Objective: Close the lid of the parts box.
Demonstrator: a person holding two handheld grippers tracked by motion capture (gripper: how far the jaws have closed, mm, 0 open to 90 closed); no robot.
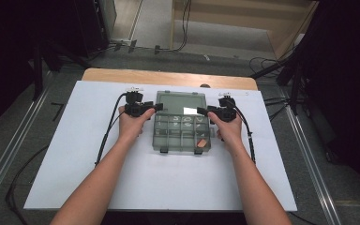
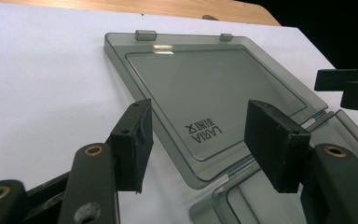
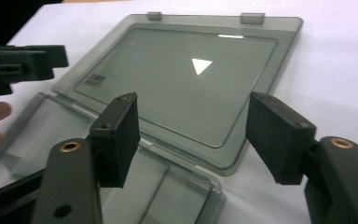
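Smoky-grey plastic, the compartment box (image 1: 182,132) lies mid-surface on the white sheet (image 1: 75,154), its lid (image 1: 180,103) folded flat behind it. My left hand-held gripper (image 1: 153,108) and right hand-held gripper (image 1: 202,111) flank the hinge, jaws apart, grasping nothing. Cables (image 1: 107,131) trail beside my wrists.

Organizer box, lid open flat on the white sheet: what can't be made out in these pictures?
- Compartment contents: too small in the high view; an orange bit stays unidentifiable.
- Box base: cut off by the bottom edge and jaws in both gripper views.
- Lid label: too blurred to read in the right gripper view.
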